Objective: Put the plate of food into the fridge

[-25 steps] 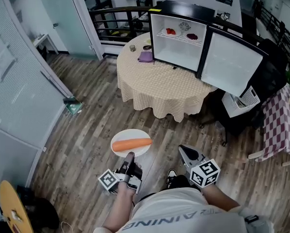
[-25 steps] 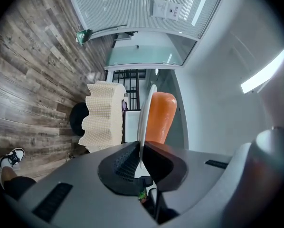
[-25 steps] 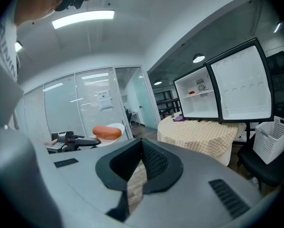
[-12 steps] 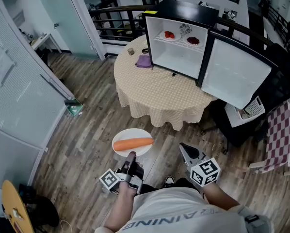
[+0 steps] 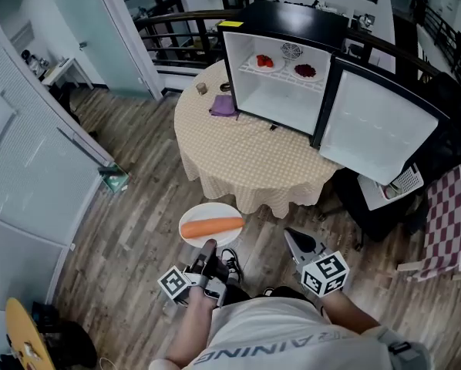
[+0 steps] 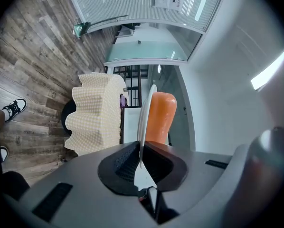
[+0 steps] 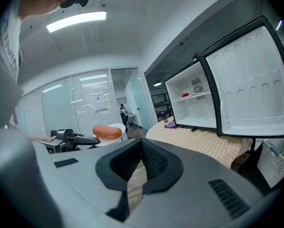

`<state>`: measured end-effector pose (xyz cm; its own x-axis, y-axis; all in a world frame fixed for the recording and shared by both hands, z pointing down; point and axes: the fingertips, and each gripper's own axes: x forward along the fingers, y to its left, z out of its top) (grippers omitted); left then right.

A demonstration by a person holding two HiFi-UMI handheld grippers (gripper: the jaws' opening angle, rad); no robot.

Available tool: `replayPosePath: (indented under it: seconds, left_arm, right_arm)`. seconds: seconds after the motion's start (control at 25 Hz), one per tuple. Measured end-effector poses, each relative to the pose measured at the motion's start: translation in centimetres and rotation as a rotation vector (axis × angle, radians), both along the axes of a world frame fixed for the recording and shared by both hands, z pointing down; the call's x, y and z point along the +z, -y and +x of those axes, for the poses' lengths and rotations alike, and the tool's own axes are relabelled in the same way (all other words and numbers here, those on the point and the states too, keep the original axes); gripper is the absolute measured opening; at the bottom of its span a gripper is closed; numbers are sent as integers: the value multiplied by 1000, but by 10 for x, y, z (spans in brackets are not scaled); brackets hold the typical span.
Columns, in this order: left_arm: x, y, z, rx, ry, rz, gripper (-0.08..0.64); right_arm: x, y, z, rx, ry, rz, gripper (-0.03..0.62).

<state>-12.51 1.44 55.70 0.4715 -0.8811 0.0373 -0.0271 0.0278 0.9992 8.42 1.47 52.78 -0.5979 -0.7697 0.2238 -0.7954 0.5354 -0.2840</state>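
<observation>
A white plate (image 5: 207,211) with a whole carrot (image 5: 211,227) on it hangs level over the wooden floor. My left gripper (image 5: 208,247) is shut on its near rim. In the left gripper view the plate (image 6: 143,122) stands edge-on between the pads, with the carrot (image 6: 160,115) on its right side. My right gripper (image 5: 294,238) is held beside it, shut and empty. Ahead, a black fridge (image 5: 277,91) stands on a round table (image 5: 246,156), with its door (image 5: 377,126) swung wide to the right and its lower compartment bare.
Two small plates of red food (image 5: 265,61) sit on the fridge's upper shelf. A purple cloth (image 5: 223,105) and a small cup (image 5: 202,88) lie on the table left of the fridge. Glass partitions (image 5: 30,153) run along the left. A checked table (image 5: 454,206) and a white basket (image 5: 400,182) stand at right.
The table and fridge have drawn nearer and shifted slightly left in the head view. Both grippers keep their pose, and the plate stays held.
</observation>
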Motion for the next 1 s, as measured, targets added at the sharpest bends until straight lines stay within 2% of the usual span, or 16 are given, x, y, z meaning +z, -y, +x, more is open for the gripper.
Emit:
replayPosePath:
  seconds: [0.48, 1.0]
  left_arm:
    - [-3, 116, -3, 137, -23, 20, 25]
    - [3, 218, -71, 242, 10, 12, 25]
  right_arm:
    - [-8, 90, -23, 92, -26, -8, 20]
    - [-16, 183, -102, 151, -46, -21, 20]
